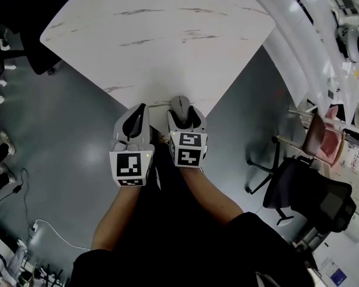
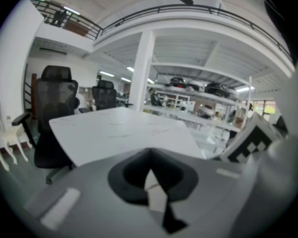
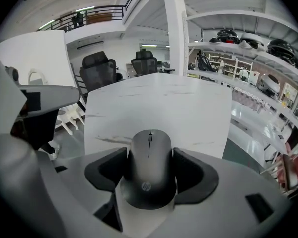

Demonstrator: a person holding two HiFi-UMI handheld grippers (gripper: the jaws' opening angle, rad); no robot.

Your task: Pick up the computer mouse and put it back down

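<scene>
Computer mouse, one only, dark grey, pinched by its two long sides between the fingers of the right gripper. Its long axis runs along the gripper's own line. The scroll-wheel end points forward, away from the person and towards the middle of the surface; the rounded rear end faces the gripper's camera. The rear end carries a small round "hp" logo, the only legible writing.

In the head view the mouse lies at the near corner of the surface, at its pointed edge. No view settles whether it rests on the surface or is held just clear of it.

The left gripper sits just beside the right one at the same corner. Its fingers are pressed together and hold nothing.

There are two grippers. Each bears one marker cube, the left cube and the right cube, printed with black-and-white square patterns that include no letters.

The surface is a single white top with faint dark veining, standing on a grey floor. Two black office chairs stand side by side beyond its far edge in the right gripper view.
</scene>
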